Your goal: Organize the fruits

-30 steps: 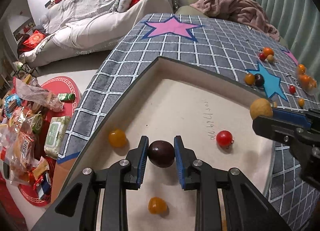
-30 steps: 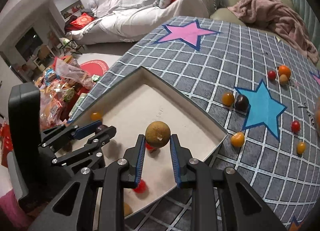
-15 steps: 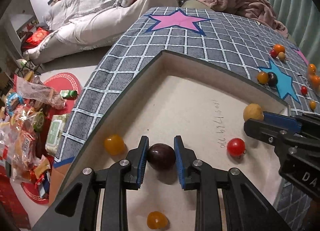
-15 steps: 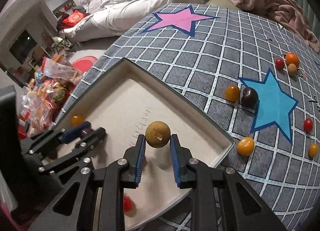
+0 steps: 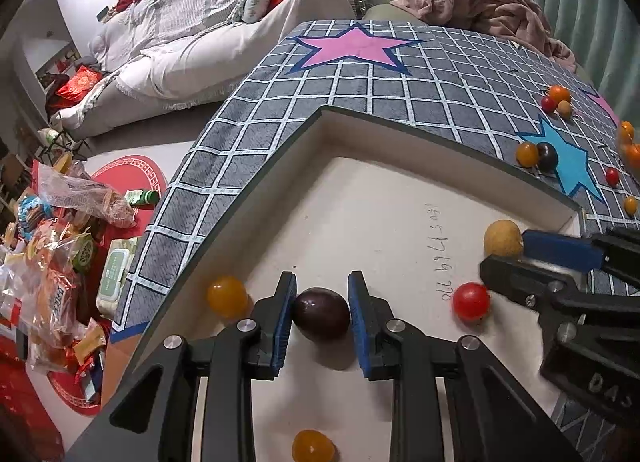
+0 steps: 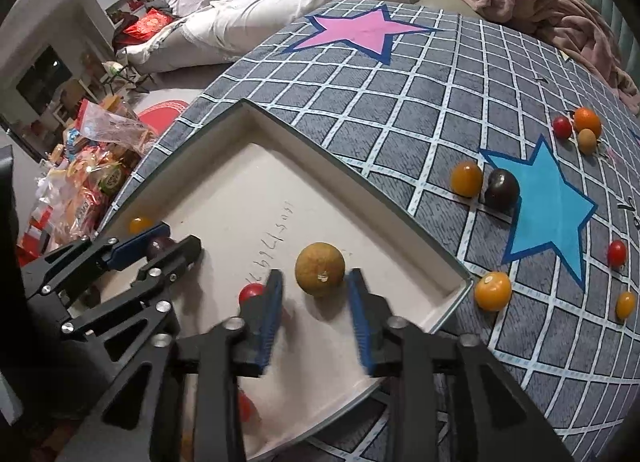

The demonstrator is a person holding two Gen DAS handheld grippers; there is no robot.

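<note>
Several small fruits lie in the shallow white cardboard tray (image 6: 448, 262); about nine wait on the grid-patterned worktop (image 6: 400, 102) at two o'clock. Left tool (image 5: 322, 312) clenches a dark purple plum (image 5: 320, 314); right tool (image 6: 314, 314) is opening, releasing a round tan fruit (image 6: 320, 269).

Two close downward wrist views, shared tray (image 5: 400, 130)

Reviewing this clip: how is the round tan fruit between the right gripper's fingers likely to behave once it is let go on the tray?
The tan fruit is nearly spherical, so it may roll across the flat tray. The raised rim would probably stop it. The right gripper is opening, its pads clear of the fruit; the rough-looking skin suggests it is not slippery.
</note>
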